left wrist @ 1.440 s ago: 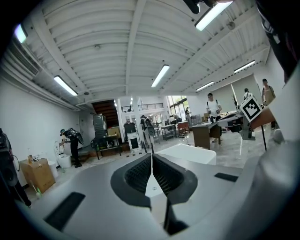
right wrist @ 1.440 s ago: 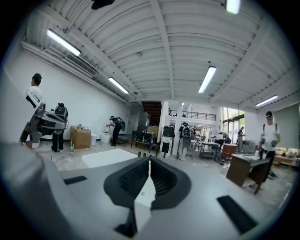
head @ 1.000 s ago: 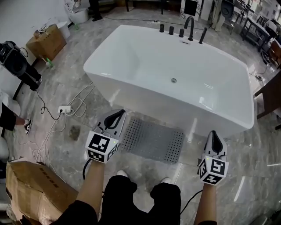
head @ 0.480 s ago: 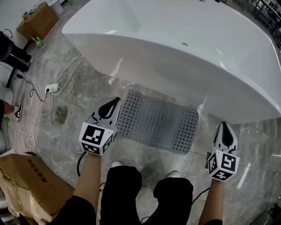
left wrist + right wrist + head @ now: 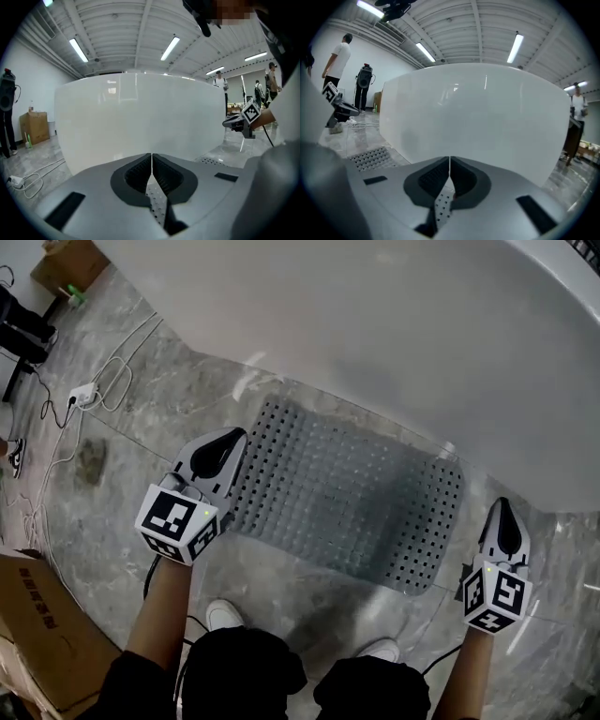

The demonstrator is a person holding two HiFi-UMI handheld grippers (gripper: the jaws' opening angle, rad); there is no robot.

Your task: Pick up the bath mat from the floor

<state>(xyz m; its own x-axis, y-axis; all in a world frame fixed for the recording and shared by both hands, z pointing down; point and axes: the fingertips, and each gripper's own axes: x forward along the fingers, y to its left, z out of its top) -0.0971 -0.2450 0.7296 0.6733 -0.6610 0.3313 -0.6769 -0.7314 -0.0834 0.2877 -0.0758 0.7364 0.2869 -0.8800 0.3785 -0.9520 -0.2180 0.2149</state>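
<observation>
Mat first: the grey perforated bath mat (image 5: 347,493) lies flat on the marbled floor (image 5: 150,418). Its far long edge is just beside the wall of the white bathtub (image 5: 375,324), and your shoes are just short of its near edge. Your left gripper (image 5: 234,435) hangs over the mat's left short edge, tip pointing toward the tub. Your right gripper (image 5: 503,504) sits just off the mat's right end, over bare floor. In both gripper views the jaws are pressed together with nothing caught between them. No view shows whether either tip touches the mat or the floor.

As for writing, each gripper's cube (image 5: 178,521) carries only black-and-white square markers. The dark print on the cardboard box (image 5: 37,615) at your left is too blurred to read. A white power strip (image 5: 82,393) with loose cables lies on the floor well left of the mat.
</observation>
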